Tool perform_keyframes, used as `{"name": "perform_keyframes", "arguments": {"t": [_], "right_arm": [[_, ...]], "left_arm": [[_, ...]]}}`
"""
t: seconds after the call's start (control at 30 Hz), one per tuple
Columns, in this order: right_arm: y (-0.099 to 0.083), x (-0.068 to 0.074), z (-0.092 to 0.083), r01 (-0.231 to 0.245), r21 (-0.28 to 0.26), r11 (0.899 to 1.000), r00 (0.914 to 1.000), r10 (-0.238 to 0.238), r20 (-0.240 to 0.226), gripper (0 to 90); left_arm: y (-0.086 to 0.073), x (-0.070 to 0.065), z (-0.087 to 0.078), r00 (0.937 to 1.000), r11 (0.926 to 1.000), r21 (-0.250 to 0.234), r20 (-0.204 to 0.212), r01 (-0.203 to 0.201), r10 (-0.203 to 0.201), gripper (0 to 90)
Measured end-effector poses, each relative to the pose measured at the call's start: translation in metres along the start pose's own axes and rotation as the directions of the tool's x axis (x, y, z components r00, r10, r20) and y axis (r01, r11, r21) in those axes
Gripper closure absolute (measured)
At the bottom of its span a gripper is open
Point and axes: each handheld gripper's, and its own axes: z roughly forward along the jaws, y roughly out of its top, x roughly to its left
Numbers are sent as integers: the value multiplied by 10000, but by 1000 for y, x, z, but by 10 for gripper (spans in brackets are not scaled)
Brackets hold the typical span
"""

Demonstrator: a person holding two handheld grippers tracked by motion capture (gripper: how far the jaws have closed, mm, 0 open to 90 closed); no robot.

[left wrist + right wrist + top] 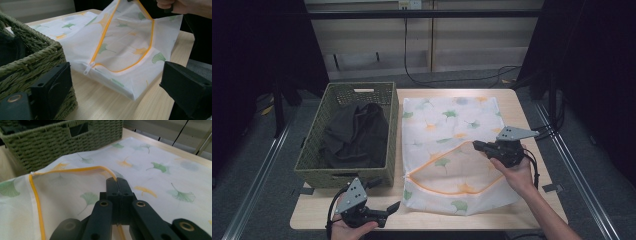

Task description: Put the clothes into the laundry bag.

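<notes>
Where the basket wall rises, your dark garment (354, 135) is partly hidden: its folds run together and you cannot tell whether it is one piece or several. In the left gripper view the basket is cut off at the left edge. In the right gripper view the closed jaws cover the spot where the zip edge is pinched.

Surface and room: one pale wooden table (532, 197), with grey floor around it, a light panelled wall behind and black cables trailing on the floor at the back. Both sides of the room are too dark to make out.

Count, as laid out before you:
- One green woven basket (312, 162), on the table's left, holding the dark garment.
- One white mesh laundry bag (452, 117) with a ginkgo-leaf print, flat on the table just beside the basket, its orange zip (103, 33) undone and the upper flap lifted.
- One white zip pull (88, 68), at the bag's corner nearest the basket.
- Two grippers. Your left gripper (393, 207) rests at the near table edge, jaws wide apart, holding nothing. Your right gripper (475, 145) has its jaws clamped on the zip edge, holding the flap up off the bag.
</notes>
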Motion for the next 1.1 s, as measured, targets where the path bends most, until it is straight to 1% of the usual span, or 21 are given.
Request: {"name": "perform_keyframes", "arguments": {"t": [0.03,0.13,0.2,0.27,0.37,0.4,0.47,0.5,0.6,0.63,0.7,0.77,0.8,0.83,0.87,0.9,0.93,1.0,1.03,1.07,1.1], "right_arm": [[3,-1,-1,-7,-102,9999,9999,8,103,897],[15,-4,-3,-187,-546,9983,9998,189,23,897],[19,-4,-4,-126,-691,9975,9999,128,31,897],[28,-4,-5,-26,-1012,9949,9999,37,106,897],[33,-8,-6,-151,-1267,9918,9998,167,111,898],[38,-11,-7,-253,-1491,9885,9994,282,176,897],[41,-14,-8,-397,-1776,9833,9988,441,209,897],[41,-15,-8,-462,-1902,9807,9986,504,170,897],[42,-16,-8,-499,-1886,9808,9984,543,182,898],[41,-16,-8,-517,-1903,9804,9984,552,132,898],[40,-16,-8,-439,-1852,9817,9987,482,191,897],[38,-17,-6,-478,-1784,9828,9986,508,121,897],[36,-16,-5,-435,-1642,9855,9989,461,118,897],[36,-16,-5,-435,-1642,9855,9989,461,118,897],[35,-16,-4,-420,-1601,9862,9989,446,128,897],[34,-15,-4,-371,-1538,9874,9992,391,99,897],[34,-15,-5,-355,-1516,9878,9992,375,108,897],[33,-15,-5,-364,-1529,9876,9992,382,86,897],[33,-16,-5,-340,-1498,9881,9993,359,98,897],[32,-15,-5,-350,-1499,9881,9993,368,91,897],[31,-15,-5,-338,-1444,9889,9993,353,82,897]], "left_arm": [[0,0,0,10000,10000,-29,18,39,-39,95],[1,0,0,10000,10000,5,11,45,-45,97],[1,-1,-2,9999,10000,-59,-136,-71,71,98],[-1,0,-1,10000,10000,-3,-58,79,-79,98],[1,1,-3,10000,10000,-55,-94,5,-5,99],[1,2,-4,10000,9998,-171,21,54,-54,101],[1,2,-5,9999,9998,-131,-73,117,-118,111],[3,3,-7,9999,10000,-82,96,50,-49,116],[8,3,-12,9998,9998,-65,20,193,-193,137],[11,3,-15,9999,9999,-60,78,120,-119,138],[20,5,-22,9995,9999,-59,-292,-149,147,142],[29,12,-29,9995,9997,-245,-324,-35,27,147],[37,21,-34,9989,9999,-22,-445,164,-164,139],[37,21,-34,9989,9999,-22,-445,164,-164,138],[40,26,-36,9984,9998,-49,-522,208,-210,138],[47,39,-40,9957,9987,152,-794,494,-480,124],[47,39,-40,9957,9987,152,-794,494,-480,121],[54,54,-41,9910,9971,265,-1156,712,-677,106],[57,61,-42,9914,9965,295,-1075,784,-748,79],[60,68,-43,9916,9974,209,-1110,691,-664,62],[63,74,-42,9912,9965,348,-1109,759,-716,59]]}}
